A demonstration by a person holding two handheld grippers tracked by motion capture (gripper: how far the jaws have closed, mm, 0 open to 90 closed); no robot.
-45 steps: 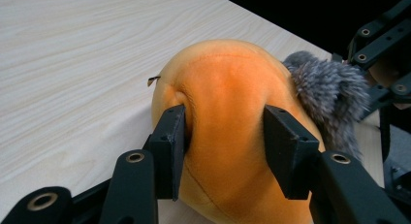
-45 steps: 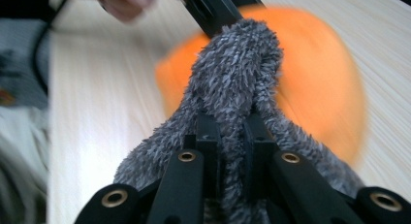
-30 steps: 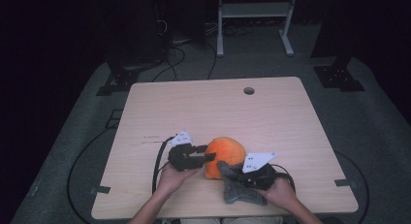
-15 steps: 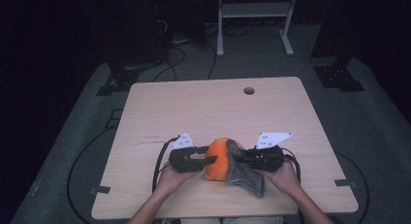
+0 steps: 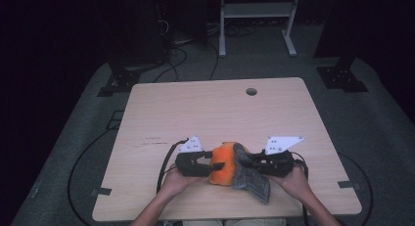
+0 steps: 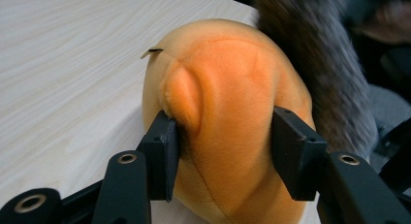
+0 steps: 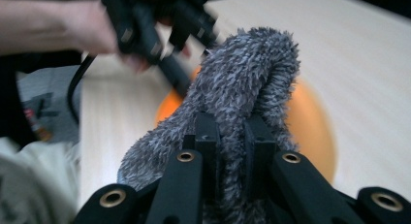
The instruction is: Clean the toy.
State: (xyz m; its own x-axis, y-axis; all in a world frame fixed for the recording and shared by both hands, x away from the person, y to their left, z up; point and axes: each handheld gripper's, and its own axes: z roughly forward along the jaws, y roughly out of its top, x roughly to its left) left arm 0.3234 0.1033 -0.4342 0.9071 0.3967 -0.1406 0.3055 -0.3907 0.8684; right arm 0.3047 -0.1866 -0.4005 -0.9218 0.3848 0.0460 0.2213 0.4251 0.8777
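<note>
Wooden table is bare apart from a cable hole at 12 o'clock; all the work sits at its 6 o'clock edge, close to your body, so both forearms stay short and steady

Orange plush rests on the table between the two tools, and the grey fuzzy fabric drapes over its 3 o'clock side, with a loose tail trailing off toward 5 o'clock. It looks like you're pulling that grey cover along or off the orange body, though which way is a guess from this pose

Your left gripper comes in from 9 o'clock and straddles the orange plush. In the left gripper view the pads sit against both flanks of the orange plush and dent the soft pile, so you're clamping it, likely as the anchor so it can't slide. Its jaws have just been easing apart a little with the plush between them, so that hold is light

Your right gripper comes in from 3 o'clock. In the right gripper view the jaws are pinched tight on a fold of the grey fuzzy fabric, fingers nearly meeting with fur squeezed between. Thin pinch on the cover alone makes sense: it lets you tug the fabric without dragging the body
</note>
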